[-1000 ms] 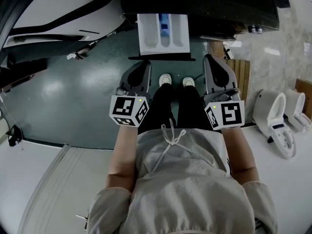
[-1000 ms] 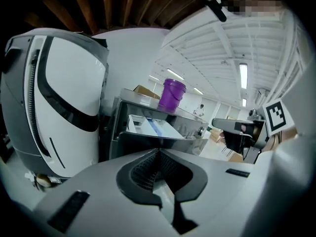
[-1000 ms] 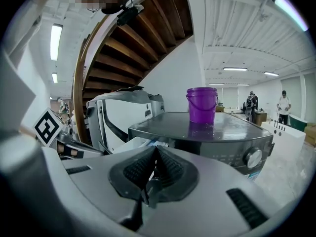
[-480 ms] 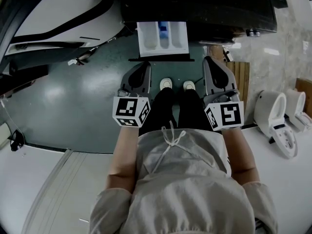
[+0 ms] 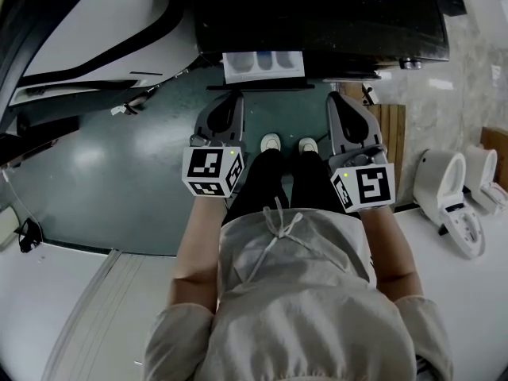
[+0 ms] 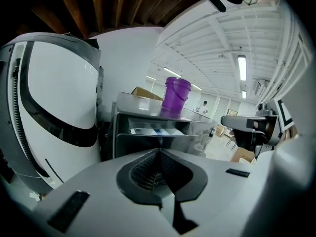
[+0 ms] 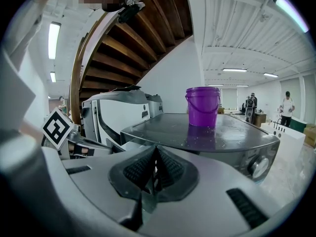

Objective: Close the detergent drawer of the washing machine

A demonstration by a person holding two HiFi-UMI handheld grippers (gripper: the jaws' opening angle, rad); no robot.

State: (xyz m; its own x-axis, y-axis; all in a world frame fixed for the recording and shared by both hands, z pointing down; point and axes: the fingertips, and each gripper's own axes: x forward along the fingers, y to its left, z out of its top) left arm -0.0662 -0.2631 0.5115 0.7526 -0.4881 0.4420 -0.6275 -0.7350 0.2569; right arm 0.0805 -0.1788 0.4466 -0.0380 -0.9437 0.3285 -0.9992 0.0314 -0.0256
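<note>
The white detergent drawer (image 5: 263, 65) sticks only a short way out of the dark washing machine (image 5: 317, 10), its dark front panel facing me. In the left gripper view the drawer (image 6: 157, 131) shows as a part-open slot just beyond the jaws. My left gripper (image 5: 233, 100) is shut and empty, its tip right at the drawer's front panel; I cannot tell whether it touches. The right gripper (image 5: 340, 100) is also shut and empty, level with the left one, to the right of the drawer. A purple bucket (image 7: 203, 106) stands on the machine's top.
A large white appliance (image 5: 95, 22) with a black band stands left of the washing machine. White fixtures (image 5: 448, 193) sit on the floor at the right, beside a wooden panel (image 5: 390, 125). My shoes (image 5: 287, 141) stand on the dark green floor between the grippers.
The drawer has slid most of the way into the machine. Both grippers have moved forward towards the machine with it.
</note>
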